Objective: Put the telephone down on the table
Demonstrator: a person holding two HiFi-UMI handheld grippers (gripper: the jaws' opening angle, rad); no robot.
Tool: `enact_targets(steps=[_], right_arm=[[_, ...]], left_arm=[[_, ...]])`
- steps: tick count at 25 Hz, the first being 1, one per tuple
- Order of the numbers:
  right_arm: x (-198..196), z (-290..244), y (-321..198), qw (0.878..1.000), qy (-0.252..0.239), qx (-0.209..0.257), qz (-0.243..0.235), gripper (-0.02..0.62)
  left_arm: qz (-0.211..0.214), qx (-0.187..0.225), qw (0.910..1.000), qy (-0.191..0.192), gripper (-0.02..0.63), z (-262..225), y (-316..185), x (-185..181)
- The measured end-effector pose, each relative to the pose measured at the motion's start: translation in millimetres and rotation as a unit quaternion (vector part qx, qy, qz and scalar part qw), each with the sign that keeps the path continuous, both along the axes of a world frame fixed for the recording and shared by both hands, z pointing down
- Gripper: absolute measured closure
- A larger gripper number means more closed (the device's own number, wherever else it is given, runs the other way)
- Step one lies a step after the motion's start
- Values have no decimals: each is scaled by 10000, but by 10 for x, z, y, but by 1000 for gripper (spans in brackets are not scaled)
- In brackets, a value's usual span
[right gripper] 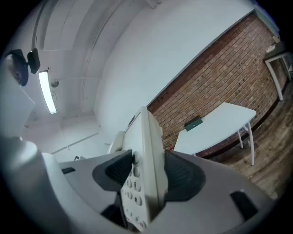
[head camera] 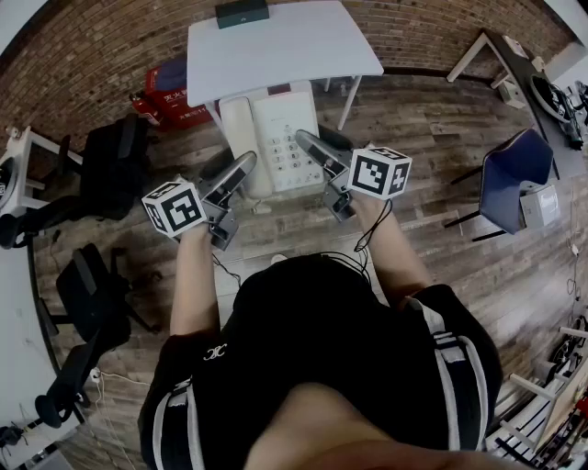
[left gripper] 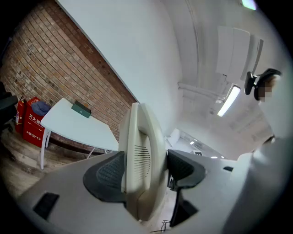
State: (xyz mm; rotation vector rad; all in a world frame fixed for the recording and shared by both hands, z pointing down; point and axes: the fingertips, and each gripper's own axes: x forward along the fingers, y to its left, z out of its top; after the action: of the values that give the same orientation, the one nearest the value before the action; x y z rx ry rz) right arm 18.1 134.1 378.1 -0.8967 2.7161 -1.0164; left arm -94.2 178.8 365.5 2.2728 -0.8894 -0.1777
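black office chairs (head camera: 108, 170) are sitting on the wood floor (head camera: 432, 138) at far left, red boxes (head camera: 170, 92) are lying under the white table's (head camera: 276, 50) left edge. left gripper (head camera: 241, 171) is clamping the left, handset side of the telephone (head camera: 276, 138); in the left gripper view both dark pads are pressing on the cream shell, jaws standing wide around it. the telephone is hanging in the air between both grippers, keypad facing up, not on the table. in the head view its top end is overlapping the table's near edge, while both gripper views are showing the table standing well beyond it. a dark green box (head camera: 242, 12) is lying at the table's far edge. right gripper (head camera: 315, 150) is gripping the phone's right, keypad side, pads squeezing the body with number buttons showing beside one pad in the right gripper view, jaws also wide. a blue chair (head camera: 514, 179) is standing on the floor at far right.
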Motion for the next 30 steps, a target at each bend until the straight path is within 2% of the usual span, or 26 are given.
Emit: enact_targets(steps=[15, 30], right_arm=[[24, -20, -19, 9999, -82, 42, 134, 394], [-259, -86, -58, 9990, -101, 266, 335, 394]], left_arm=[[65, 43, 10000, 3, 314, -16, -22, 12], [227, 247, 9994, 36, 316, -60, -93, -283]])
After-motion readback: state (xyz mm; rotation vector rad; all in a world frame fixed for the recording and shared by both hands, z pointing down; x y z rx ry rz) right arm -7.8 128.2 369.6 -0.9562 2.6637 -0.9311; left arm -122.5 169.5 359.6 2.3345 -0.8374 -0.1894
